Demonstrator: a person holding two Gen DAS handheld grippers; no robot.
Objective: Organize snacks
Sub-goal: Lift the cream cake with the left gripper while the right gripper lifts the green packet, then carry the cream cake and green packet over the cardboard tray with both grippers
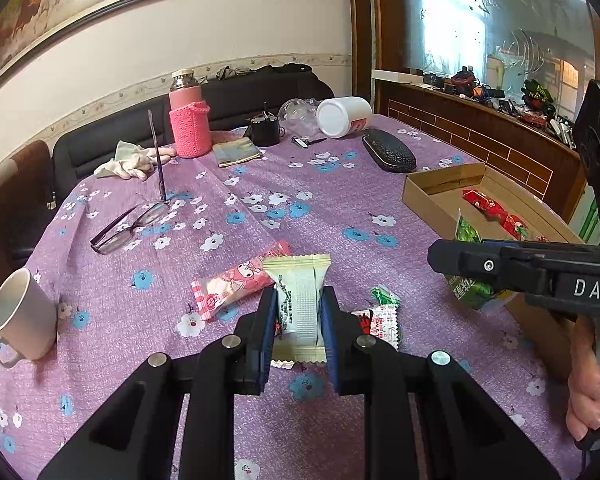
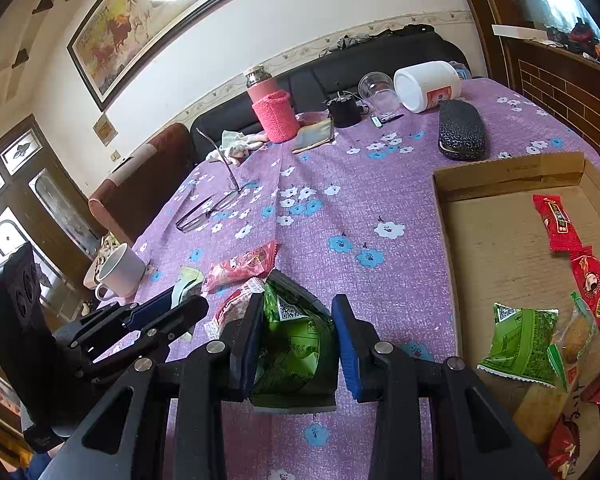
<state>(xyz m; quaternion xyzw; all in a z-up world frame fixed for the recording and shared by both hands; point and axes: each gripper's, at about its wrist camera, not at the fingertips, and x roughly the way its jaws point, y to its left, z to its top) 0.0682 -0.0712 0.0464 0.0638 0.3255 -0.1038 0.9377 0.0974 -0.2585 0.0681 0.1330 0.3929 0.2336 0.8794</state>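
My left gripper [image 1: 298, 300] is shut on a pale cream snack packet [image 1: 300, 300], held just above the purple tablecloth. A pink cartoon snack packet [image 1: 236, 284] lies to its left and a red-and-white candy packet [image 1: 382, 322] to its right. My right gripper [image 2: 296, 312] is shut on a green snack bag [image 2: 296, 344] above the cloth, left of the cardboard box [image 2: 496, 248]. The box holds another green bag [image 2: 524, 344], red packets [image 2: 558, 224] and an orange-filled packet [image 2: 576, 332]. The right gripper shows in the left wrist view [image 1: 500, 266], near the box's corner.
A white mug [image 1: 20, 312] stands at the left table edge. Glasses [image 1: 130, 224], a black glasses case [image 1: 388, 154], a pink flask [image 1: 190, 120], a tipped white jar [image 1: 342, 116], a black pot [image 1: 265, 130] and a cloth [image 1: 128, 162] lie farther back.
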